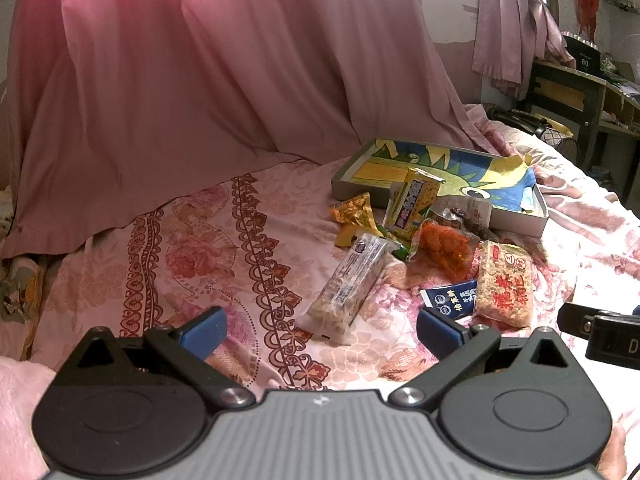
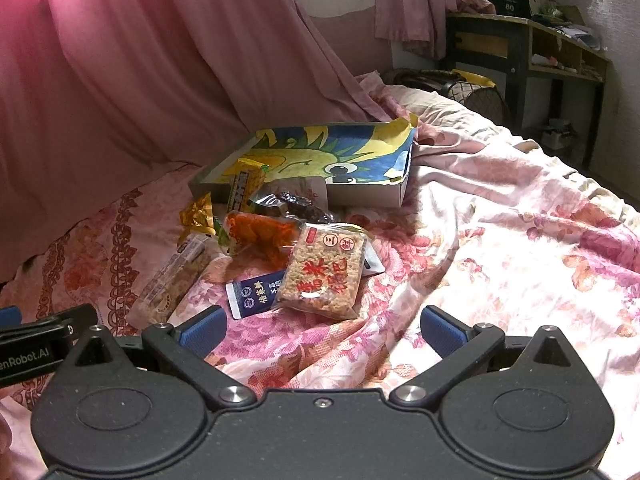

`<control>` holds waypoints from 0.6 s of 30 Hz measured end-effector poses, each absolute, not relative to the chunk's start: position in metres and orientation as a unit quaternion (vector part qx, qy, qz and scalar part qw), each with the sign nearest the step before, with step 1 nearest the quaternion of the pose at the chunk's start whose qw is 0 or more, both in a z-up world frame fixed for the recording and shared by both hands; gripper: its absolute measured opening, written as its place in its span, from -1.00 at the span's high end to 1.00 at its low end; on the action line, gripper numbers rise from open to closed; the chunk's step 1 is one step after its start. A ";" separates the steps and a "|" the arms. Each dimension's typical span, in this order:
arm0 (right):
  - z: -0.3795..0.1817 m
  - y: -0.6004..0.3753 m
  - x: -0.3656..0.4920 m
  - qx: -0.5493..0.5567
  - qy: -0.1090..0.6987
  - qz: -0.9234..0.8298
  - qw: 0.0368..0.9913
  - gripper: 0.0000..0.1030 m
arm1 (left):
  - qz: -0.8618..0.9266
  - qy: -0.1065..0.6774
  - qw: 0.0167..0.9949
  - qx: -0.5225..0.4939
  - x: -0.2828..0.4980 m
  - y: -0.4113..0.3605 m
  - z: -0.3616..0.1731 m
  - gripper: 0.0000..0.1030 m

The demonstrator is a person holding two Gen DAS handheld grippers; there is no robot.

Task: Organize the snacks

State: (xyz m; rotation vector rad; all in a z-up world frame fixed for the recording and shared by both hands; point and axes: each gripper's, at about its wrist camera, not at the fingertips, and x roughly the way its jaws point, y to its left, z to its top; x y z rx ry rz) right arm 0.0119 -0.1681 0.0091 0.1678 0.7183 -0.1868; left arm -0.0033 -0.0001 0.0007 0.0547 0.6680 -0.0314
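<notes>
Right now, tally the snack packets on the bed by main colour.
Orange or yellow foil packets: 2
Yellow-green long packet: 1
Clear packets (long nut bar, red chips, rice cracker, dark one): 4
Navy blue packet: 1
Total: 8

Bare bedspread (image 2: 500,240) beside snack pile (image 2: 280,248)

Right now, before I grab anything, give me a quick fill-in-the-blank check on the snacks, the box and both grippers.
1. Both the left gripper and the right gripper are ____ and hold nothing.
2. The snacks lie on the flowered bedspread, in front of the shallow ____ lined with a cartoon picture.
3. The puffed rice packet lies partly on top of the dark ____ packet.

Missing words: open; box; blue
</notes>
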 end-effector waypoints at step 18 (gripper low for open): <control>0.004 -0.169 0.012 0.083 0.355 -0.094 0.926 -0.99 | -0.015 0.329 0.944 0.027 -0.003 0.000 0.001 -0.99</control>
